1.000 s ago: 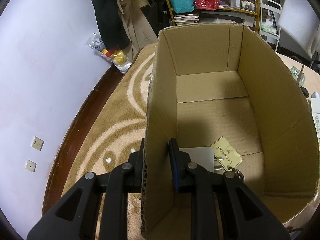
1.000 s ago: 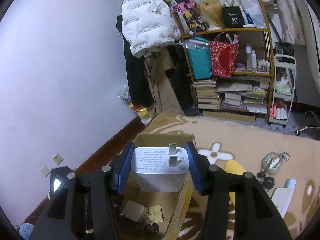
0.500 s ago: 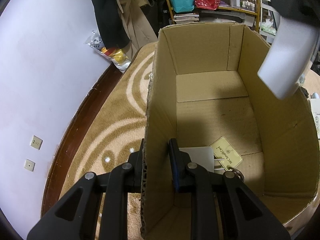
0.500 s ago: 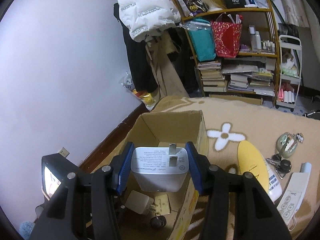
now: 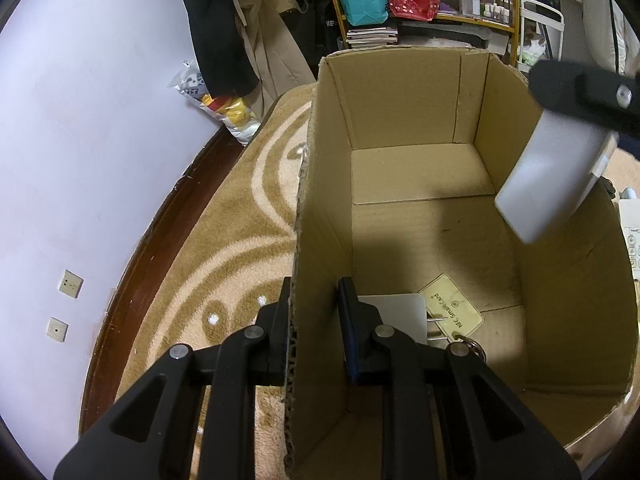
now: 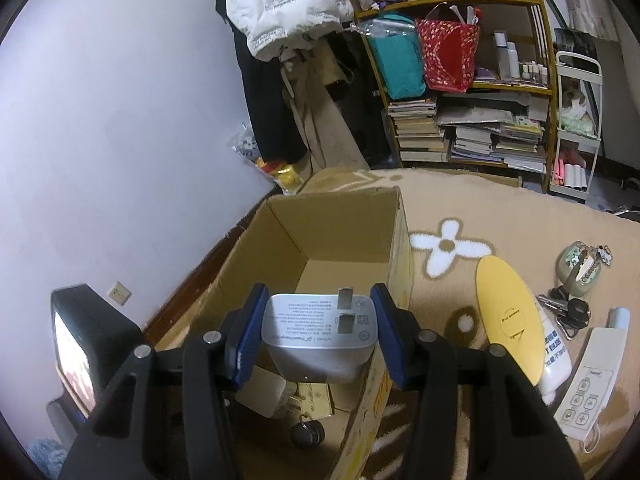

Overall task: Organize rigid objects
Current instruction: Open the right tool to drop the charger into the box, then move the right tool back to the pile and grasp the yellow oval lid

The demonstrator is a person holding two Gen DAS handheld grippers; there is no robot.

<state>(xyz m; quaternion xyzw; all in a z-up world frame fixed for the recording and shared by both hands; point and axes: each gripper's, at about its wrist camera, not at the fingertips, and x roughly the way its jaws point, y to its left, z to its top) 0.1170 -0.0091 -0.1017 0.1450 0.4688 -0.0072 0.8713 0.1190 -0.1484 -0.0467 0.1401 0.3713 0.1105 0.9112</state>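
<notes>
An open cardboard box stands on the rug. My left gripper is shut on the box's left wall, one finger outside and one inside. My right gripper is shut on a white charger with its two prongs pointing forward; it hangs over the box's right rim, where the left wrist view shows the charger too. On the box floor lie another white charger, a yellow NFC card and a key ring.
On the rug right of the box lie a yellow oval case, a white tube, keys, a green keychain pouch and a white remote. A cluttered bookshelf and hanging coats stand behind; the wall is left.
My right gripper has carried the white charger forward and down over the box's right rim, coming into the left wrist view. The left gripper stays clamped on the box wall.
</notes>
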